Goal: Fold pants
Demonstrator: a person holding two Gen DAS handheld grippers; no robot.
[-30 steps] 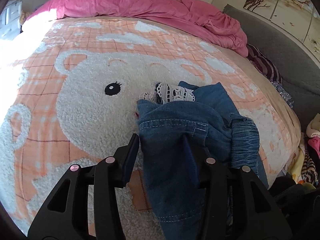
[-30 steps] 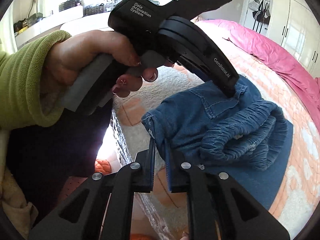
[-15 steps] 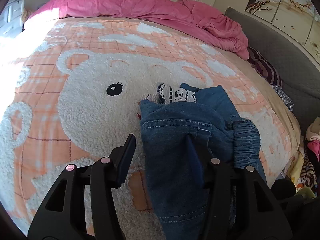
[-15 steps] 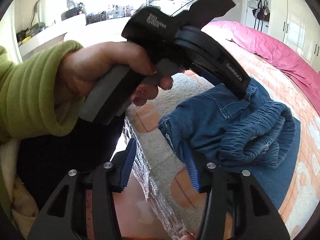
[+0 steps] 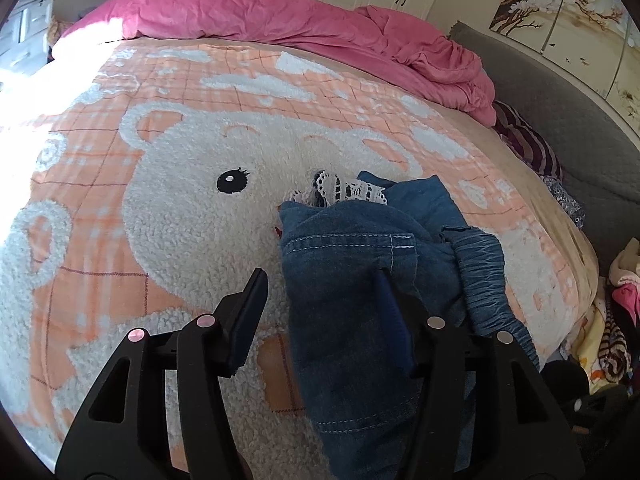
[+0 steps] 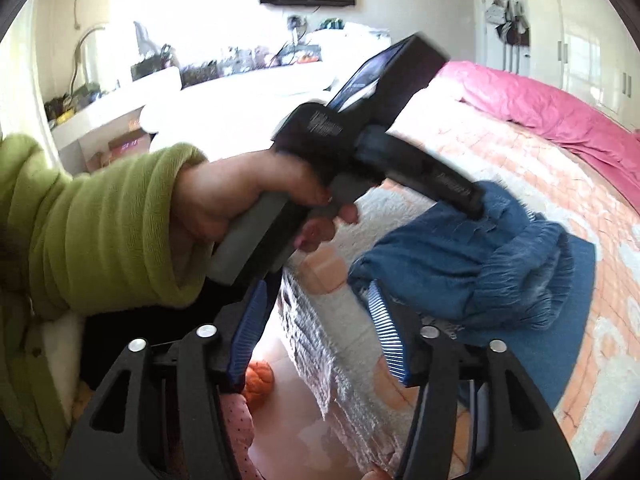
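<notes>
Pants [image 5: 352,264]: blue denim cloth, matt, pale topstitching, gathered elastic waistband; white lace trim [image 5: 348,190], openwork.
Blanket [image 5: 172,216]: peach and white fleece, nubbly, curly pile on the bear figure, flatter on the checked ground.
Duvet [image 5: 304,28]: pink woven cloth, smooth, creased, faint sheen.
Left gripper [image 5: 320,304]: black plastic, matt, with round shiny metal pins; pads dark blue, ribbed.
Right gripper [image 6: 316,312]: same black matt plastic, blue ribbed pads.
Sleeve [image 6: 100,224]: green fleece, soft, ridged folds.
Headboard [image 5: 560,80]: grey fabric, matt, fine-textured.
</notes>
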